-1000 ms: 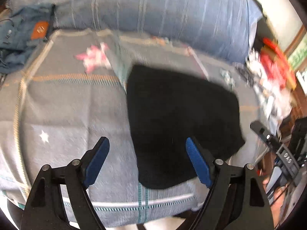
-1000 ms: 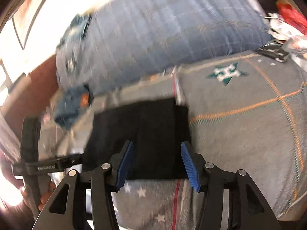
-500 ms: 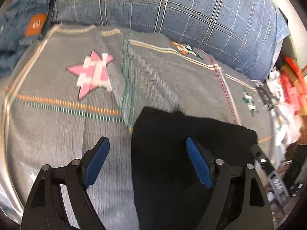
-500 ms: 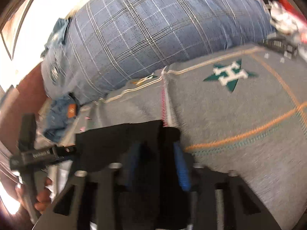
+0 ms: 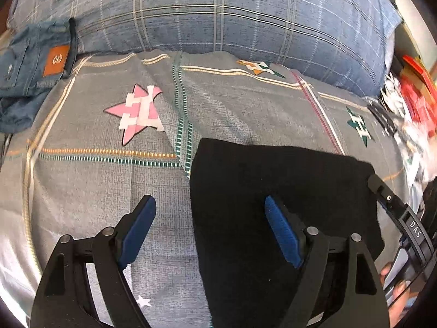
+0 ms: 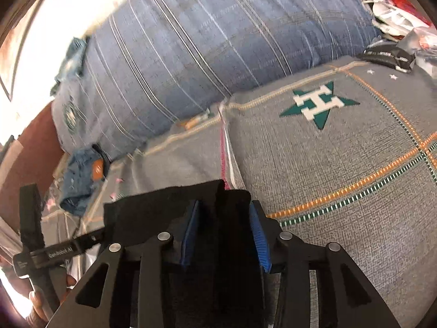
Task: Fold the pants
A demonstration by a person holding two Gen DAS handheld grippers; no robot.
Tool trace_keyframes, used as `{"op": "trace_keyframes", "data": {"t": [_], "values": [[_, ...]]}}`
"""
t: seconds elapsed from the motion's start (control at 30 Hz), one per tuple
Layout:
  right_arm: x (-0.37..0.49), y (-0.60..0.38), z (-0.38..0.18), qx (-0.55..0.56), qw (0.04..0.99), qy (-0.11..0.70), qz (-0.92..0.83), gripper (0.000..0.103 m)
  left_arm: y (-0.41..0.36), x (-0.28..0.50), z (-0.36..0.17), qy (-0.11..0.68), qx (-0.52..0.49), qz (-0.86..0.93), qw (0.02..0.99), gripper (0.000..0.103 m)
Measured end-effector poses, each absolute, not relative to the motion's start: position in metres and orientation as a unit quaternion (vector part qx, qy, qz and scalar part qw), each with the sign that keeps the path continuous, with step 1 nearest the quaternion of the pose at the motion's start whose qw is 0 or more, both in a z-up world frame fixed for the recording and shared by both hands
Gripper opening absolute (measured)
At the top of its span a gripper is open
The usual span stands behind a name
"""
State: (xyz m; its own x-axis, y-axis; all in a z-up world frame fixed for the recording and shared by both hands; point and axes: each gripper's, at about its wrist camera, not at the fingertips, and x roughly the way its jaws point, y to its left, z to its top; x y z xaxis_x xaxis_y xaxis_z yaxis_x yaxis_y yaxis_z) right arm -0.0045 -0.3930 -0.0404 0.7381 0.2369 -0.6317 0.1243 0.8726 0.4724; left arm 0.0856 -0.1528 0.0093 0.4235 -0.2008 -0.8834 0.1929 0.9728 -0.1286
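Observation:
The black pants (image 5: 278, 186) lie folded into a flat rectangle on the grey patterned bedspread (image 5: 95, 186). My left gripper (image 5: 210, 229) is open and straddles the pants' left edge, its right finger over the cloth. In the right wrist view the pants (image 6: 142, 213) fill the lower middle. My right gripper (image 6: 224, 232) is open, its blue pads either side of a raised fold at the pants' right end. The right gripper's body shows at the left view's right edge.
A big blue plaid pillow (image 5: 232, 19) lies along the back. Folded blue jeans (image 5: 30, 65) with an orange patch sit at the far left, also in the right wrist view (image 6: 82, 177). Red and white clutter (image 5: 412, 93) lies at the right edge.
Both grippers have moved forward and lower over the pants. The right gripper's jaws now stand around the pants' right end; the left gripper's opening is unchanged.

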Motion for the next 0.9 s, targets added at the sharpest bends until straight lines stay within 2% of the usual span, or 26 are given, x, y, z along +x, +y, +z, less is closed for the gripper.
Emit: {"op": "trace_keyframes", "data": {"t": [0.07,0.4,0.57,0.7,0.9], "values": [[-0.009,-0.393,-0.044,0.253,0.898,0.36,0.025,0.047,-0.153,0.087,0.011,0.519,0.006,-0.126,0.846,0.083],[-0.017,-0.394,-0.026,0.249,0.905,0.342,0.042,0.047,-0.135,0.074,0.011,0.477,-0.022,-0.177,0.861,0.083],[-0.023,-0.403,-0.026,0.26,0.904,0.336,0.045,0.048,-0.138,0.07,0.021,0.458,0.007,-0.19,0.868,0.083],[-0.018,-0.399,-0.027,0.269,0.899,0.339,0.07,0.048,-0.128,0.078,0.022,0.47,-0.029,-0.192,0.861,0.083],[-0.003,-0.373,-0.034,0.214,0.902,0.367,0.069,0.064,-0.115,0.108,0.004,0.516,-0.131,-0.187,0.825,0.083]]}}
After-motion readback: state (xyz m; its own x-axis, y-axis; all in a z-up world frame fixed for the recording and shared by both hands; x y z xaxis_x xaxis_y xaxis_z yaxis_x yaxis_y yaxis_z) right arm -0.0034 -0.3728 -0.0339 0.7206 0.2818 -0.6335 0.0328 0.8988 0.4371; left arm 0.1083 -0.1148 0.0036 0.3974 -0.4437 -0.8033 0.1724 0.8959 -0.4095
